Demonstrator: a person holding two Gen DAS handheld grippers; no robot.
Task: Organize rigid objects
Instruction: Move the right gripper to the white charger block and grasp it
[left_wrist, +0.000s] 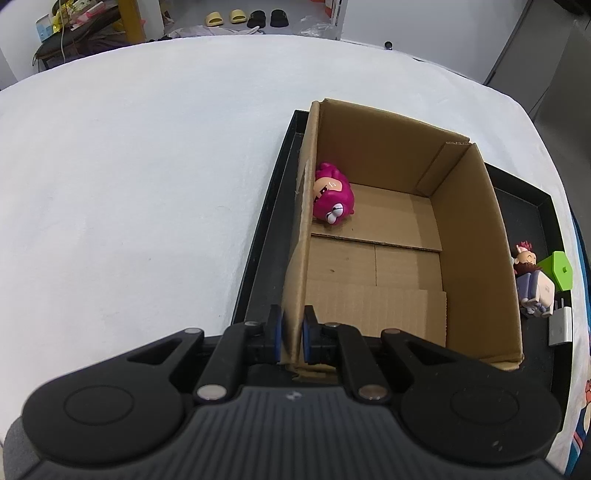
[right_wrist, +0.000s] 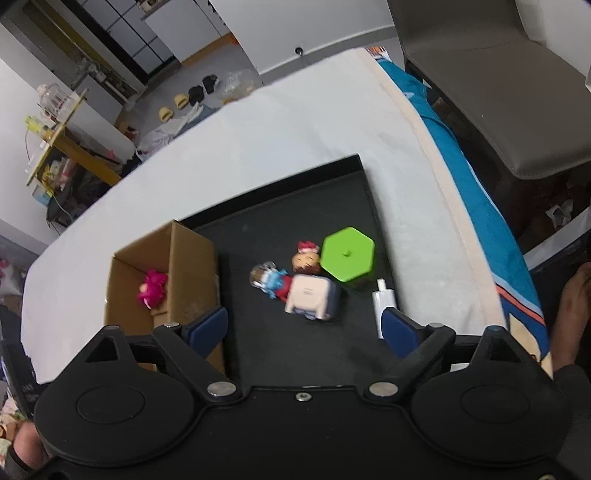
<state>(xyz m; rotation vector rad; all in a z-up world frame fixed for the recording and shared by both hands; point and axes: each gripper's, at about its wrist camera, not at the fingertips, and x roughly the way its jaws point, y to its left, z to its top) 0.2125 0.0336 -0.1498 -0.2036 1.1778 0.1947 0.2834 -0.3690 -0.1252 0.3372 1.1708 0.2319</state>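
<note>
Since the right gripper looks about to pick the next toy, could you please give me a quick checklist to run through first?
1. Left gripper clamped on the cardboard box wall: ok.
2. Right gripper open, nothing between its fingers: ok.
3. Box has free floor beside the pink toy: ok.
4. Toys on the black tray within view: cream block figure, green hexagon: ok.
5. Figures separated enough for a clean single grasp: not ok, they lie bunched together.
6. White adapter clear of the right finger: cannot tell.

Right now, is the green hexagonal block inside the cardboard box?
No, the green hexagonal block sits on the black tray, outside the cardboard box.
</note>
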